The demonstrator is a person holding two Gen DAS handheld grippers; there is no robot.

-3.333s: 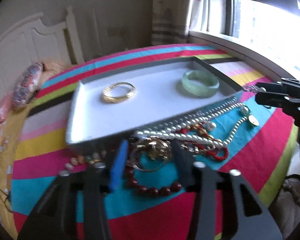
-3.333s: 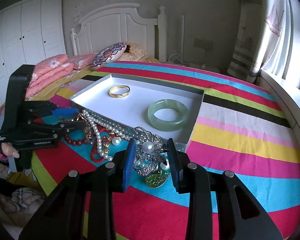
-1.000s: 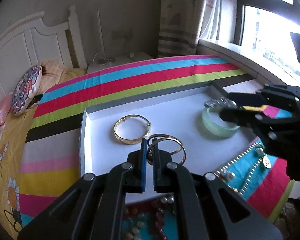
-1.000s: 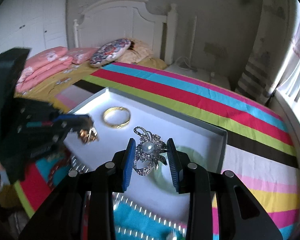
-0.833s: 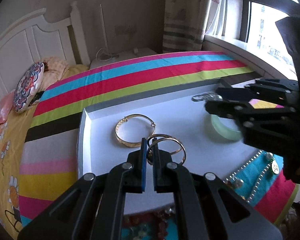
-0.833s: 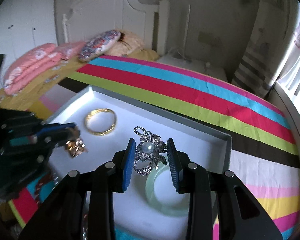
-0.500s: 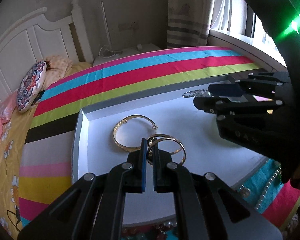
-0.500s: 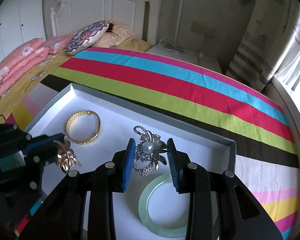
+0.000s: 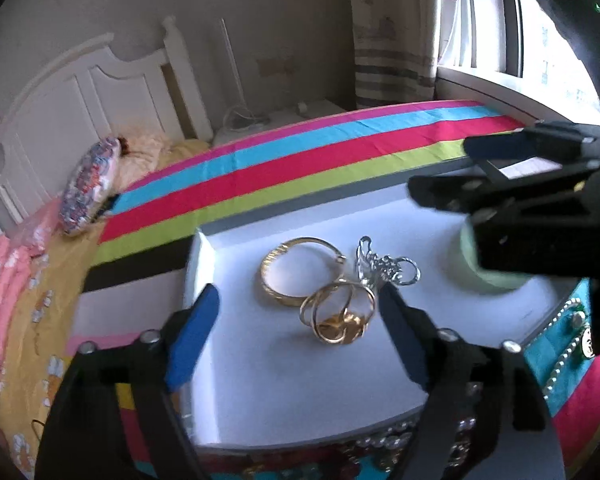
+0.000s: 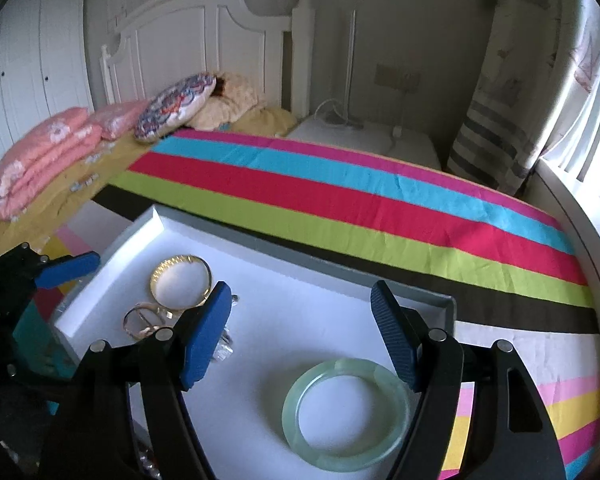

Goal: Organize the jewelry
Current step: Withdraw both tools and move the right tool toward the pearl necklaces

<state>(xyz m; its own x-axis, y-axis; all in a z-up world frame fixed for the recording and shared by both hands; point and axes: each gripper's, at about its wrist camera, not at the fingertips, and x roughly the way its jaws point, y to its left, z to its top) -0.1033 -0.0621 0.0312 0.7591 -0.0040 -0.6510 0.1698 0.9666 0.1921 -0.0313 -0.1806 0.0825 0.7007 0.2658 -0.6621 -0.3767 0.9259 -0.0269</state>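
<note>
**Both grippers released over the tray**

I am holding my left gripper (image 9: 296, 328) spread wide, gripping nothing. Between its fingers, on the white tray (image 9: 220, 400), the gold bangle (image 9: 296, 270) is lying touching the gold rings (image 9: 340, 314) — the silver brooch (image 9: 384, 268) just beside them. Further right, my right gripper (image 10: 302, 336) is hanging released too, the jade bangle (image 10: 346, 414) resting below it.
</note>
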